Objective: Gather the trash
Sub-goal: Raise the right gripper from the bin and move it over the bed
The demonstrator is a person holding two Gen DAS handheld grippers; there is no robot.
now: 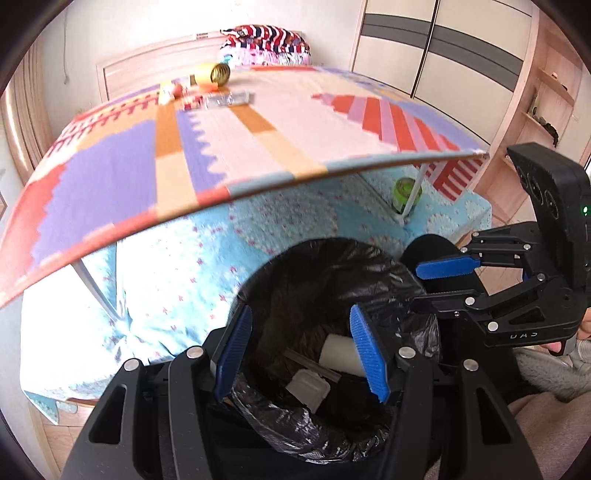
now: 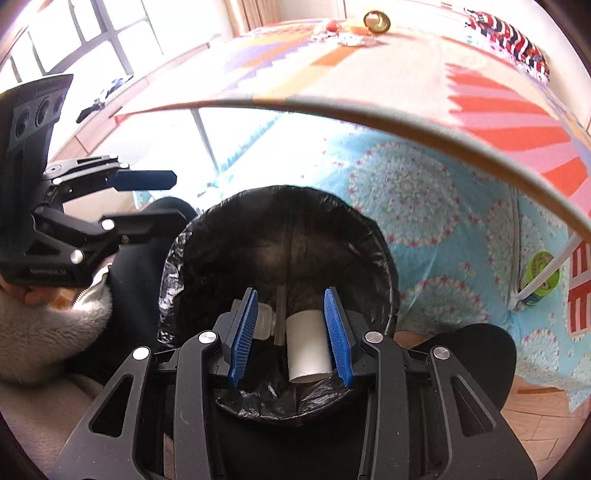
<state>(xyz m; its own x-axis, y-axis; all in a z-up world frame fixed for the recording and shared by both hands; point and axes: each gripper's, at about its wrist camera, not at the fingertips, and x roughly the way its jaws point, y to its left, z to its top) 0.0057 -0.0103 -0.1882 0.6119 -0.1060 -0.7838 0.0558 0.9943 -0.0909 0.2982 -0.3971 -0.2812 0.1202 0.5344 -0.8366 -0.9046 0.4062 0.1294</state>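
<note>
A bin lined with a black bag (image 1: 317,258) (image 2: 280,206) stands below both grippers. Inside lie a white paper roll (image 1: 338,354) (image 2: 306,343), a clear plastic box (image 1: 308,386) (image 2: 264,321) and a dark strip (image 2: 281,314). My left gripper (image 1: 301,350) is open and empty above the bin's near rim. My right gripper (image 2: 290,336) is open and empty over the bin; it also shows in the left wrist view (image 1: 443,284). More trash, a yellow can (image 1: 214,74) (image 2: 376,20) and wrappers (image 1: 225,99) (image 2: 347,37), lies at the far end of the patterned tabletop (image 1: 258,129) (image 2: 369,66).
The tabletop's edge overhangs just beyond the bin. Under it is a bed with a blue floral cover (image 1: 258,229) (image 2: 424,206), a white table leg (image 1: 412,199) (image 2: 546,273) and a green tub (image 1: 404,194) (image 2: 541,277). Folded bedding (image 1: 266,42) and a wardrobe (image 1: 443,48) stand behind.
</note>
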